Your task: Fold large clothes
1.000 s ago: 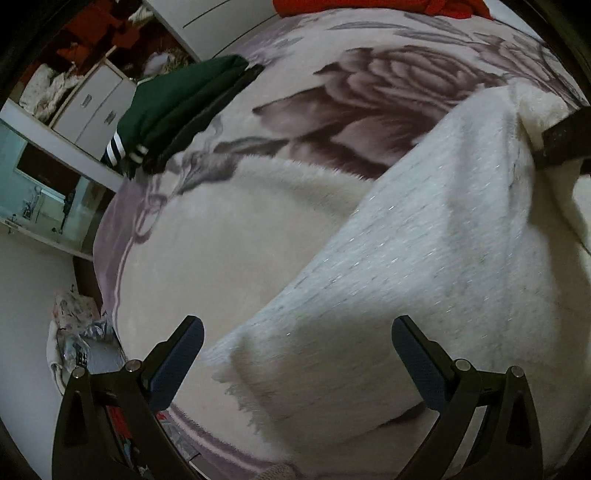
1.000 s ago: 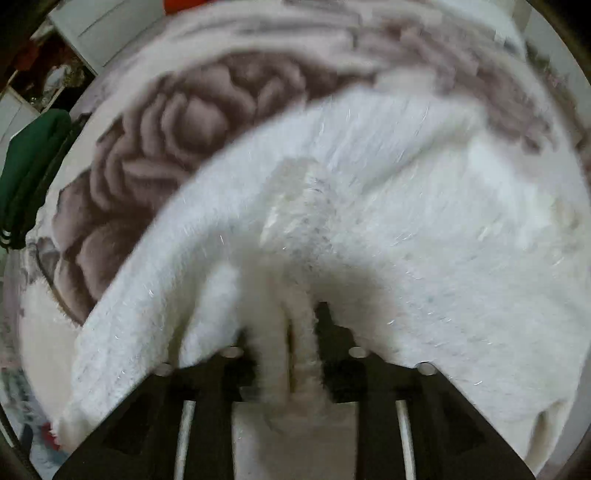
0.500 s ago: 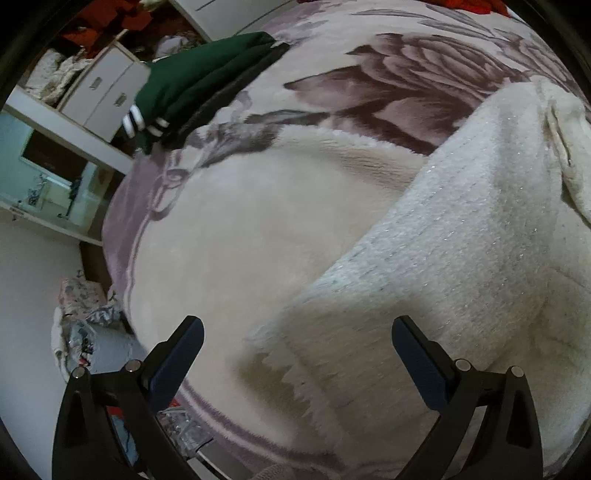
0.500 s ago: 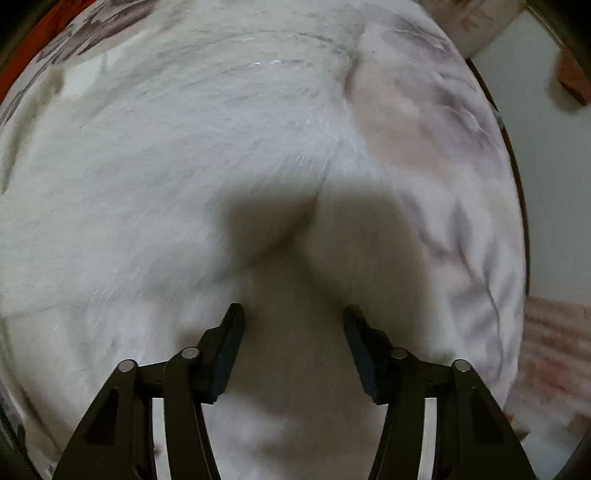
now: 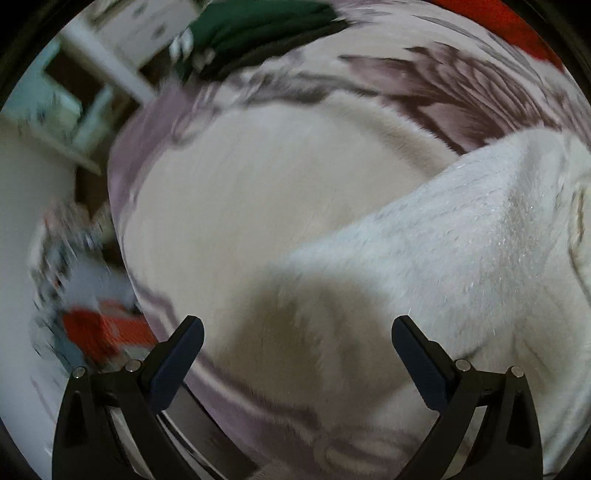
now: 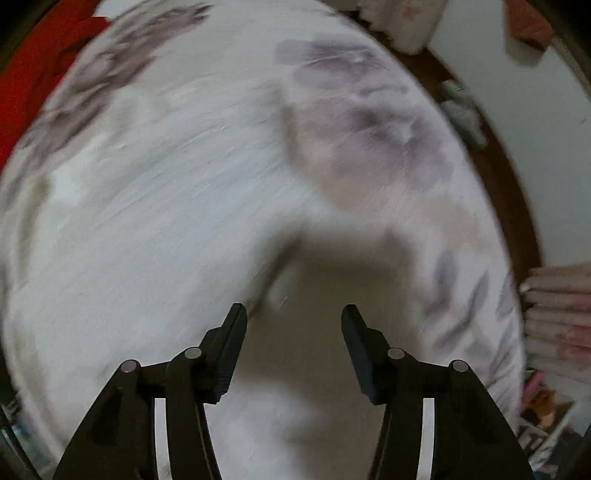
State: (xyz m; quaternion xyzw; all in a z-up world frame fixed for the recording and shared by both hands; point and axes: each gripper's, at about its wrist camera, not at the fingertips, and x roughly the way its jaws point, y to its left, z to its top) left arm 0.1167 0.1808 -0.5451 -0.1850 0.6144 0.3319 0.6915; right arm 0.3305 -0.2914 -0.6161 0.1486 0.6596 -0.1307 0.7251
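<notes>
A large white fuzzy knit garment (image 5: 461, 251) lies on a bed covered by a floral blanket (image 5: 258, 192). In the left wrist view it fills the right half, its lower edge just ahead of my left gripper (image 5: 295, 332), which is open and empty above the edge. In the right wrist view the garment (image 6: 155, 206) spreads over the left and centre, blurred by motion. My right gripper (image 6: 293, 317) is open and empty, hovering over the garment's right edge.
A folded dark green garment (image 5: 258, 26) lies at the bed's far left and a red cloth (image 5: 517, 22) at the far side, also in the right wrist view (image 6: 33, 74). The bed's edge and floor clutter (image 5: 92, 325) lie left. Stacked fabrics (image 6: 554, 317) sit right.
My right gripper let go of the white garment, opened, and swung right over its edge. My left gripper stayed open and moved left and down toward the garment's lower corner.
</notes>
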